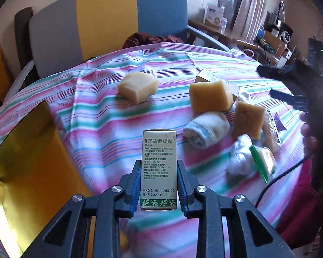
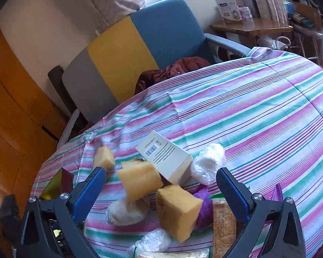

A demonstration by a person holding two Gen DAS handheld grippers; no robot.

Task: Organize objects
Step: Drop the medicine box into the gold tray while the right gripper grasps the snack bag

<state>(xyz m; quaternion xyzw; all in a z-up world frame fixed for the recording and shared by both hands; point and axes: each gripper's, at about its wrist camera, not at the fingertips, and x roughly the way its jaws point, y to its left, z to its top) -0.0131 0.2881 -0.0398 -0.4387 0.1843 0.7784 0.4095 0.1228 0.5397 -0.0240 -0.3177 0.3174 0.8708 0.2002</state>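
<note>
Cluttered living room here: a grey, yellow and blue padded chair point(image 1: 109, 28) sits behind a round desk under a pink, green and white striped cloth point(image 1: 101, 116), with daylight coming through the window at the back.

The left gripper point(image 1: 158, 185) has its blue fingers point(image 1: 135, 185) clenched on a small white upright carton with printed text and a green leafy band at the bottom point(image 1: 159, 167), gripping it by the two narrow sides near the lower end. It's held above the near edge of the desk, just right of a shiny yellow box point(image 1: 25, 161). My guess is that box is where it's headed, so I'd keep the carton upright, swing it over the opening and only let go once it's low inside. The grip sits low on a light cardboard thing, so too much squeeze would dent it.

The right gripper point(image 2: 161, 185) is released, fingers spread wide over the messy pile: yellow sponge blocks point(image 2: 140, 180), a rolled white sock point(image 2: 127, 212), a white barcode box point(image 2: 168, 159) and a crumpled clear plastic bag point(image 2: 208, 161). It isn't touching any of them.

The carton looks stiff and clean, corners sharp, with dates stamped near its base.
</note>
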